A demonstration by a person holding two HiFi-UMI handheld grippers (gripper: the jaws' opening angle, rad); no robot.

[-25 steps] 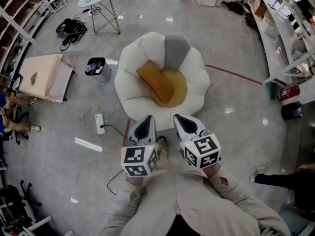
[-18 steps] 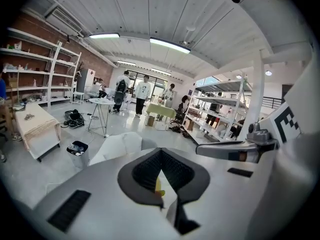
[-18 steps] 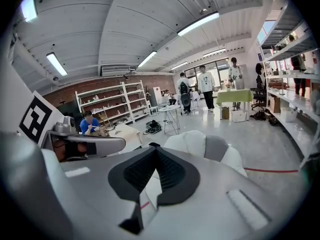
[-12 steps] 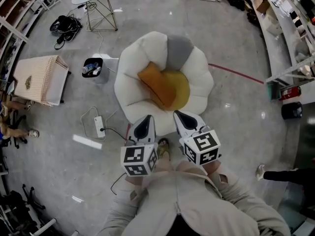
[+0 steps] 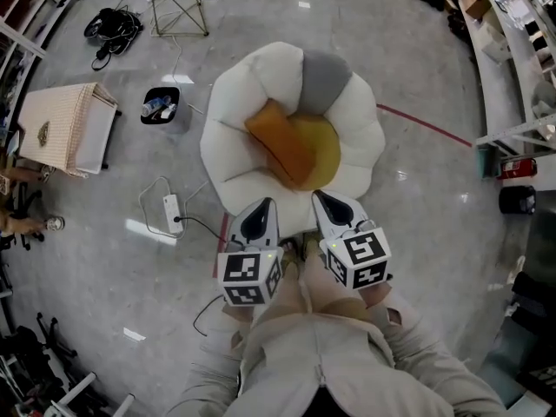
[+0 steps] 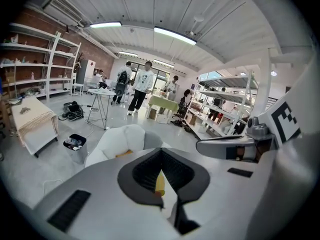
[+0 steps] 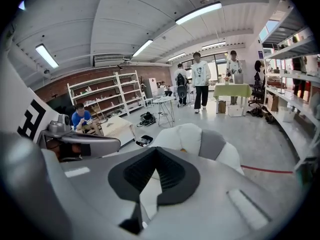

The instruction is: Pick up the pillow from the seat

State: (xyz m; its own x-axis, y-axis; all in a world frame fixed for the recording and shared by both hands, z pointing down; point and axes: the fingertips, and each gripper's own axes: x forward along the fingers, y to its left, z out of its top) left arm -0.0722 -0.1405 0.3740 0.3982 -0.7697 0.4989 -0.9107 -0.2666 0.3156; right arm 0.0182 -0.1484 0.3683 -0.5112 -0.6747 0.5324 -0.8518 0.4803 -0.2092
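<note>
As I look down from the head view, both grippers sit side by side in front of my chest, pointing at the seat (image 5: pixel 233 137), a white, petal-shaped floor chair with one grey petal (image 5: pixel 323 81) at its far side. The pillow (image 5: pixel 280 148), orange-brown and oblong, lies slantwise in the hollow of the seat, its near end resting on the round yellow cushion (image 5: pixel 323 150) at the middle. Neither gripper touches it; both tips stop at the near rim of the seat.

The left gripper (image 5: pixel 260 207) has its jaws closed together with nothing gripped. In its own view a thin yellow sliver shows in the slot between the pads, probably the cushion seen beyond them, though I can't be sure. The right gripper (image 5: pixel 324 198) is likewise closed and empty, with only white upholstery visible past its pads.

On the floor to the left of the seat stand a small black bin (image 5: pixel 163 109) and, further out, a wicker chest (image 5: pixel 61 127). A white power strip (image 5: pixel 172 213) lies near the left gripper, and a red line (image 5: pixel 426 125) crosses the floor to the right.
</note>
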